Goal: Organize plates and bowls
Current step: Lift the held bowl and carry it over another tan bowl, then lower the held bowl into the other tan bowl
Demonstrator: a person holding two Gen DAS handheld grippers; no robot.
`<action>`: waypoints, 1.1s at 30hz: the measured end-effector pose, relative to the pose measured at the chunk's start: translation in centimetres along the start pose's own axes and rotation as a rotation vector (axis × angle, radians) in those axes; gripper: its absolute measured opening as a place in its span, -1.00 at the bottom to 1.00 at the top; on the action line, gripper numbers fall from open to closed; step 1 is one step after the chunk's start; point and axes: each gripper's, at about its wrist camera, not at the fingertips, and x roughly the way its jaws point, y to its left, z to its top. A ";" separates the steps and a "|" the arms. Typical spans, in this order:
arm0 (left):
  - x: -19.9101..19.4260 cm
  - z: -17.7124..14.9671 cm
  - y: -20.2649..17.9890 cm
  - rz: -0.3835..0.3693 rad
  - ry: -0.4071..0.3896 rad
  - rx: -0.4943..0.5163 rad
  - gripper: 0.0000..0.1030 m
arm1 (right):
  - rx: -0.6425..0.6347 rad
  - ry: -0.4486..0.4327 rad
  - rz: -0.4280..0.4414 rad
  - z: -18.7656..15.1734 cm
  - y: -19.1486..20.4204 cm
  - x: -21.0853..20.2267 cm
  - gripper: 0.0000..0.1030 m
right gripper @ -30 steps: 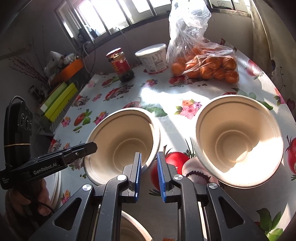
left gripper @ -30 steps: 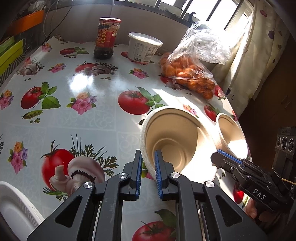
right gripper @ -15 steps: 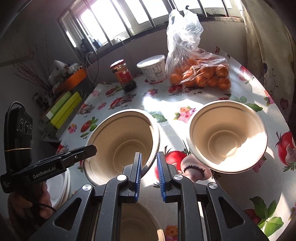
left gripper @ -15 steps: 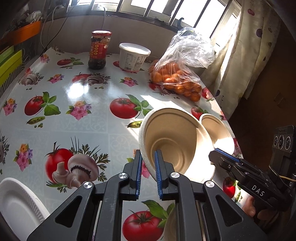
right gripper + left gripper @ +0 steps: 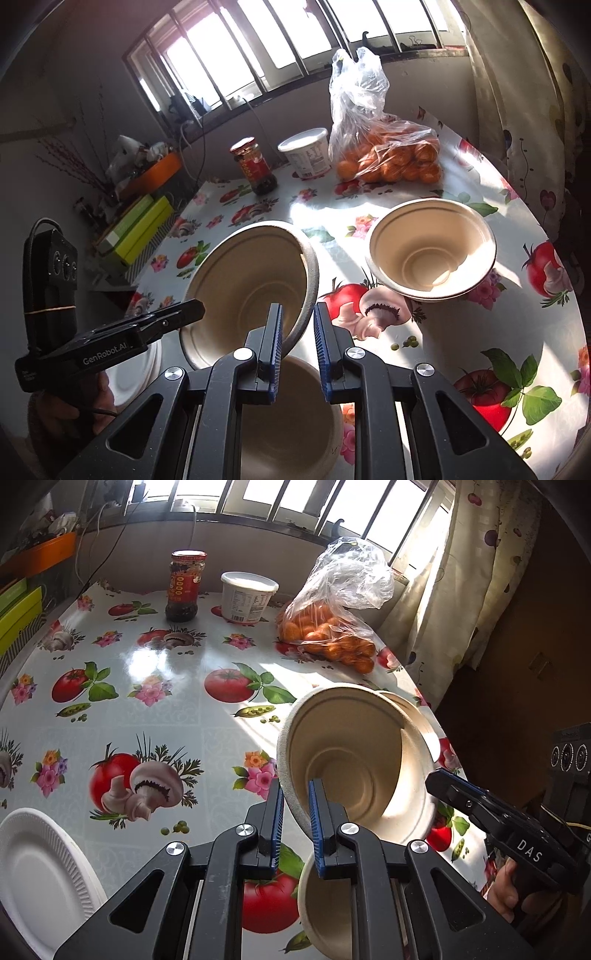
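We are holding one beige bowl clear of the counter, left tongs clamped tight on its near rim, right tongs pinching the opposite rim. Another bowl is sitting directly below, a third bowl to the right. We should be keeping it level and centring it before nesting. Since a second ago it is riding higher, and the white plate is showing more.

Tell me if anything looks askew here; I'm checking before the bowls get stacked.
One thing: the held bowl hangs steeply tilted off the table, pinched by its rim in the left gripper. It hangs over another bowl. A third bowl sits upright. Nothing looks spilled or damaged.
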 end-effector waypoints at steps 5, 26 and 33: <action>-0.8 -0.9 -0.3 -0.014 -0.005 0.003 -0.73 | -0.010 -0.016 0.000 -0.9 0.6 -1.6 -0.66; -2.1 -5.5 -1.1 -0.033 0.042 0.024 -0.73 | 0.053 -0.007 -0.014 -5.8 0.5 -4.2 -0.64; -1.9 -6.5 -1.2 -0.038 0.062 0.023 -0.73 | 0.076 0.006 -0.014 -6.9 0.2 -4.4 -0.63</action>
